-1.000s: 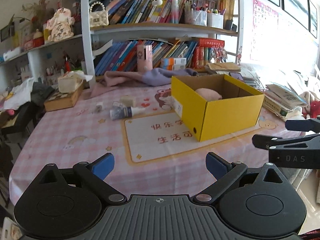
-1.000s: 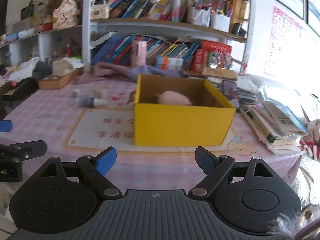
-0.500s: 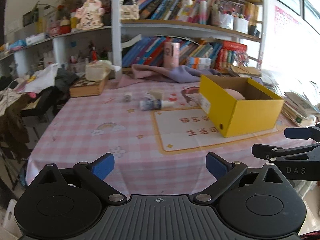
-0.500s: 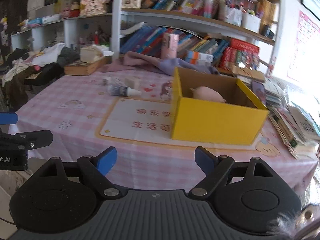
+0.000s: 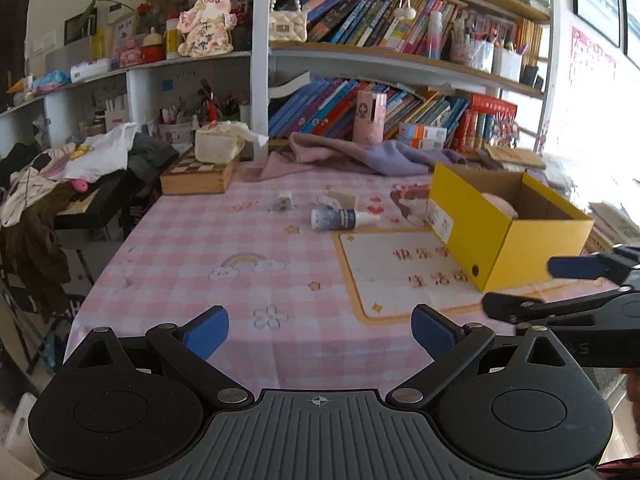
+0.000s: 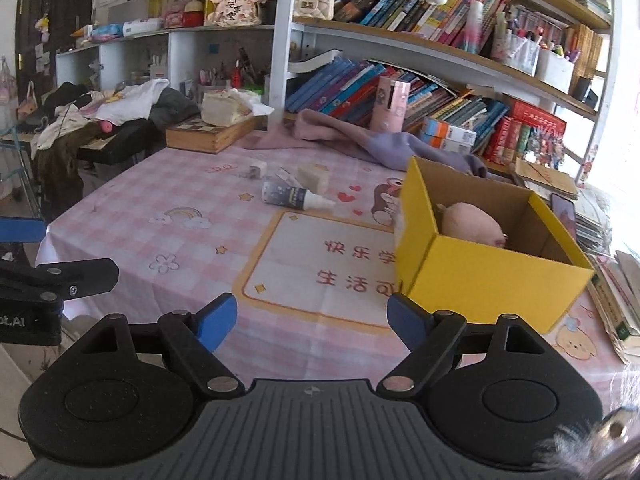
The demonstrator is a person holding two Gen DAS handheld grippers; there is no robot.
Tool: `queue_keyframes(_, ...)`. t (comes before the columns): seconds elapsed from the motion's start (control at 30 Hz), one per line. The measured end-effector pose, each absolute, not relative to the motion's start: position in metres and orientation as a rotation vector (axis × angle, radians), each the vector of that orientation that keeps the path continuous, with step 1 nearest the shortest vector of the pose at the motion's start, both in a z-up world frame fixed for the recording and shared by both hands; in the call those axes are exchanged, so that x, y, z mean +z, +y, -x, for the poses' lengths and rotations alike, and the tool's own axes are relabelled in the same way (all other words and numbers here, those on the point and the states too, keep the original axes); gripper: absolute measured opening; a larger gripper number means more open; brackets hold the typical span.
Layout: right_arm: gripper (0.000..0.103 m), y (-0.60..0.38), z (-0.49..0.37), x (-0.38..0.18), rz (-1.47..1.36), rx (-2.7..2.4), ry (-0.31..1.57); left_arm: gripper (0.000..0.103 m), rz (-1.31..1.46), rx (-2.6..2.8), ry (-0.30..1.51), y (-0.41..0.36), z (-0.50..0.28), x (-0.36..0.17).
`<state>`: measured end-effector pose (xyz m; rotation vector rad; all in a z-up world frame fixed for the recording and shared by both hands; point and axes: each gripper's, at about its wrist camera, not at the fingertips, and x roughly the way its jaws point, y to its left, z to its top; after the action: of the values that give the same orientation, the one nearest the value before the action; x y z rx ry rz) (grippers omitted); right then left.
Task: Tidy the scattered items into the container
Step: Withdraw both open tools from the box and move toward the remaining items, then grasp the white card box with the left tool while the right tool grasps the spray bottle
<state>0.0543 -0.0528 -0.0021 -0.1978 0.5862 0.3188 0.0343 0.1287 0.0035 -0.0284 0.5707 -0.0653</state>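
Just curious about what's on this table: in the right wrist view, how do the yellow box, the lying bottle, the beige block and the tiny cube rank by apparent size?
1. yellow box, also nearest
2. bottle
3. beige block
4. tiny cube, farthest, so true size is unsure

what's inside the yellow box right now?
The yellow box holds one pink plush toy, lying against the far side. Bare cardboard floor shows to its right. The near wall hides the floor just behind it, so anything small there can't be seen.
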Motion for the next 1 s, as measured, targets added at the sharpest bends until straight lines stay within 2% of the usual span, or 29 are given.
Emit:
queue_keyframes(0.63, 0.077, -0.012, -0.163, -0.021, 0.231, 0.388, 0.630, 0.099, 0.015, -0.100, 0.564, 0.141, -0.154, 0.007)
queue_keyframes(0.83, 0.070, -0.006, -0.211, -0.020, 0.218, 0.392, 0.653, 0.098, -0.018, -0.118, 0.578, 0.136, -0.201, 0.010)
queue_keyframes(1.0, 0.070, 0.001, -0.246, -0.021, 0.225, 0.404, 0.667, 0.098, 0.004, -0.141, 0.567, 0.133, -0.242, 0.015)
